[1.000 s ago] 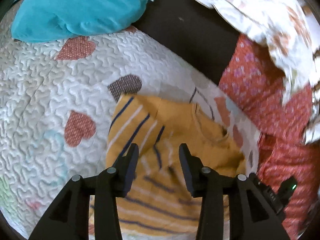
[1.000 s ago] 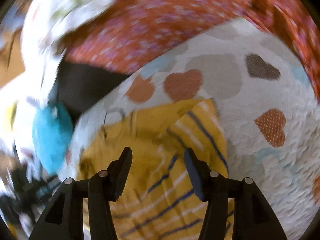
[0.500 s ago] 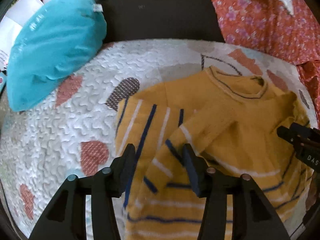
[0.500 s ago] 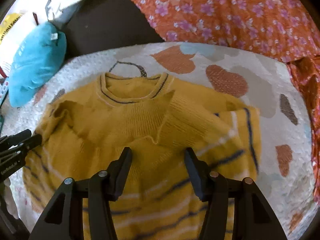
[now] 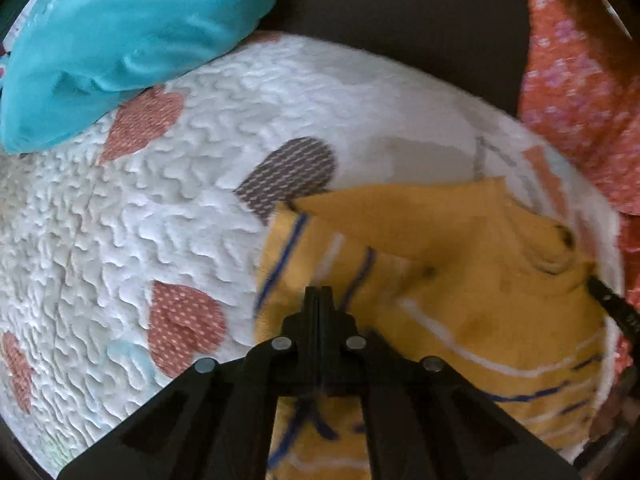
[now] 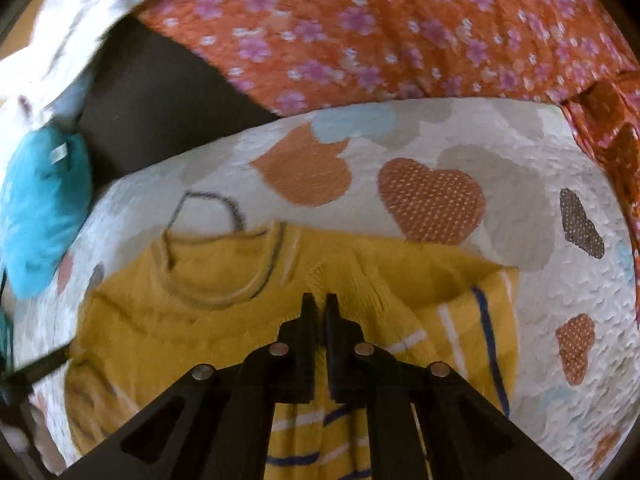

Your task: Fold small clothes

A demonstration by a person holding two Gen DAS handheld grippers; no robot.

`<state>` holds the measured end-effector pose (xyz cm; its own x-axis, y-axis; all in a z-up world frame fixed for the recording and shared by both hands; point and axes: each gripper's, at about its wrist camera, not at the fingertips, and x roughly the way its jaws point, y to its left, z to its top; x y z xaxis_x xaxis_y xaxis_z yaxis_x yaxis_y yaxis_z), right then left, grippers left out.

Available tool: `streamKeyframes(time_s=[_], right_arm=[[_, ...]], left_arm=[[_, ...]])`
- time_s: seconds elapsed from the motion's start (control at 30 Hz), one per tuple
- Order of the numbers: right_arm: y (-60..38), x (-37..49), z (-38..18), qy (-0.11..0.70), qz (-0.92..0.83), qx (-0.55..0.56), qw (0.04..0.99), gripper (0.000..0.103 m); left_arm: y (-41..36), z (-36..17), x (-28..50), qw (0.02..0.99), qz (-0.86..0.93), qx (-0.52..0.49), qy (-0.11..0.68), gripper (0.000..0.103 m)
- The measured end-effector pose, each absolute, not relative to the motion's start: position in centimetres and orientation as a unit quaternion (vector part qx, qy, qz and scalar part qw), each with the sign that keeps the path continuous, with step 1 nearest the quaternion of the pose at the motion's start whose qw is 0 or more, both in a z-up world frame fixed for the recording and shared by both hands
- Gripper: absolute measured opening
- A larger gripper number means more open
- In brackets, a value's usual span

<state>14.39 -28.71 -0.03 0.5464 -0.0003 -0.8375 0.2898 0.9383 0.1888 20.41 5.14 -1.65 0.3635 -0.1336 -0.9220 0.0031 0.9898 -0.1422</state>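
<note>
Two claws, both closed: left claw [image 5: 319, 294] pinches the striped sleeve of the mustard knit sweater [image 5: 472, 280]; right claw [image 6: 320, 300] nips its folded shoulder. The sweater lies just ahead of both, on the heart-print quilt [image 5: 132, 224]. Risk: loose stretchy knit slips or bunches, skewing the fold. Teal cushion [image 5: 120, 32] sits beyond, well apart.
</note>
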Motion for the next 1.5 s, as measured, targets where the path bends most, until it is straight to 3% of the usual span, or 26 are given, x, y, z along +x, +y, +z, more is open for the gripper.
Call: streamKeyframes(time_s=[0.13, 0.23, 0.3, 0.37, 0.63, 0.7, 0.73, 0.97, 1.07, 1.37, 1.4, 1.43, 1.47, 1.5], right_arm=[[-29.4, 15.2, -1.7, 0.488, -0.087, 0.148, 0.856, 0.005], [-30.8, 13.5, -0.4, 0.468, -0.066, 0.193, 0.86, 0.016], [-32.4, 11.3, 1.2, 0.445, -0.058, 0.229, 0.864, 0.045], [-34.0, 8.3, 2.7, 0.422, -0.067, 0.236, 0.873, 0.057], [-38.8, -4.7, 0.4, 0.425, -0.062, 0.337, 0.838, 0.058], [-38.3, -6.8, -1.0, 0.424, -0.052, 0.367, 0.826, 0.058], [-37.8, -7.5, -1.7, 0.425, -0.045, 0.377, 0.821, 0.059], [-33.9, -7.4, -5.9, 0.432, -0.013, 0.434, 0.791, 0.061], [-33.5, -5.9, -5.7, 0.404, -0.018, 0.435, 0.804, 0.069], [-32.1, -1.4, -6.7, 0.359, -0.015, 0.461, 0.811, 0.069], [-31.7, -1.2, -6.6, 0.358, -0.022, 0.455, 0.815, 0.069], [-31.6, -1.2, -6.6, 0.359, -0.027, 0.448, 0.818, 0.069], [-31.2, -1.0, -6.4, 0.368, -0.034, 0.433, 0.822, 0.058], [-31.2, -1.0, -6.4, 0.381, -0.042, 0.421, 0.822, 0.026]], left_arm=[[7.3, -2.4, 20.9, 0.812, -0.048, -0.13, 0.566, 0.0], [9.2, -1.8, 20.2, 0.803, -0.069, -0.169, 0.567, 0.004], [11.0, -0.8, 18.8, 0.805, -0.08, -0.192, 0.555, 0.027], [12.8, 0.0, 16.8, 0.807, -0.083, -0.214, 0.545, 0.04], [17.4, -1.2, 7.3, 0.767, -0.102, -0.33, 0.54, 0.057], [16.6, -2.0, 5.0, 0.754, -0.122, -0.357, 0.537, 0.068], [15.9, -2.3, 4.0, 0.751, -0.132, -0.36, 0.538, 0.074], [11.6, -4.0, 5.1, 0.754, -0.164, -0.326, 0.547, 0.087], [11.7, -4.6, 6.9, 0.741, -0.181, -0.355, 0.541, 0.087], [10.1, -4.8, 9.4, 0.746, -0.192, -0.339, 0.54, 0.088], [10.0, -4.8, 9.7, 0.746, -0.188, -0.332, 0.546, 0.082], [9.8, -4.6, 9.8, 0.75, -0.175, -0.313, 0.555, 0.05], [9.4, -4.5, 10.0, 0.754, -0.17, -0.297, 0.56, 0.025], [9.2, -4.7, 10.3, 0.746, -0.178, -0.297, 0.57, 0.016]])
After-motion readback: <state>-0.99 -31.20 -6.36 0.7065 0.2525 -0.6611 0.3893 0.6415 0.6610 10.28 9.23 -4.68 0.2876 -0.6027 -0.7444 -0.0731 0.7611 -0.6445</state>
